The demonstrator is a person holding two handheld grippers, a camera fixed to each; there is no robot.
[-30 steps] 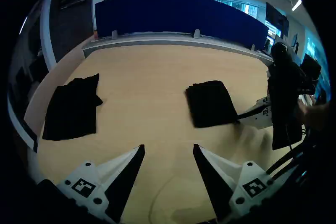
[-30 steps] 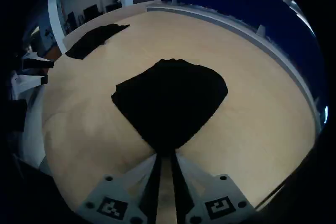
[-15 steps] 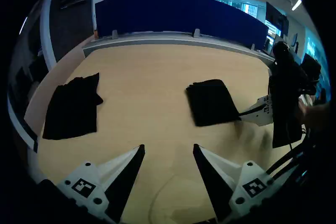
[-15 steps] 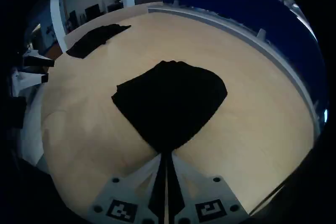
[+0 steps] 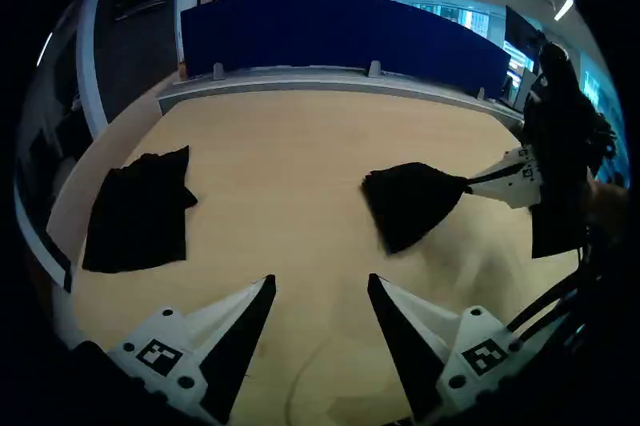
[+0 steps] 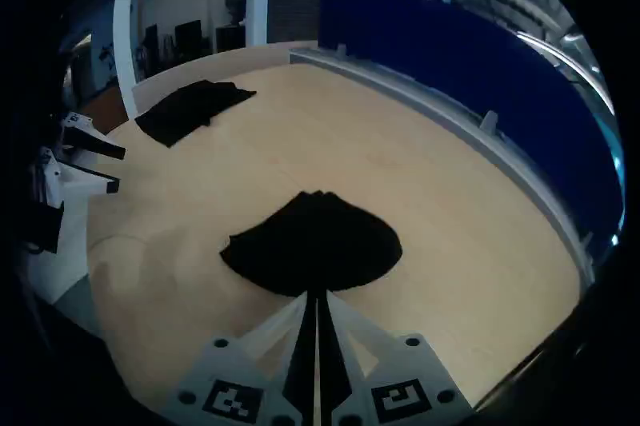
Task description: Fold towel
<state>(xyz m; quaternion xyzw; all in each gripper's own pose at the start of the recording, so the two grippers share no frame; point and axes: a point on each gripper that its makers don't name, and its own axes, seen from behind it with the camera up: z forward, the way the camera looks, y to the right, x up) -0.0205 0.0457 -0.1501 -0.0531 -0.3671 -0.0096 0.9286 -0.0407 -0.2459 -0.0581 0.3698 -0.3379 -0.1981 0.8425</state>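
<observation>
Nearest us in the left gripper view, the left gripper [image 5: 320, 282] sits low over the table [image 5: 304, 146]. Its two fingers are spread wide with bare wood between them, and it grips nothing. The right gripper view shows this same gripper [image 6: 120, 169] at the left edge of the table [image 6: 448, 210], fingers apart.

The right gripper [image 6: 318, 296] has its fingers pressed together on the near corner of the towel [image 6: 312, 246]. From that pinched point the black cloth fans out into a rounded shape, its far part lying on the wood. In the left gripper view the right gripper [image 5: 474, 181] comes in from the right, and the towel [image 5: 410, 198] tapers to a tip at its fingers. That corner looks raised off the table while the opposite part rests on it. We cannot tell how many layers it has.

Farther off, a second towel [image 5: 136, 206], also black, lies flat near the table's left edge, well apart from the held one. In the right gripper view the second towel [image 6: 192, 106] lies at the far left. Behind the table's far edge stands a blue partition [image 5: 344, 34].
</observation>
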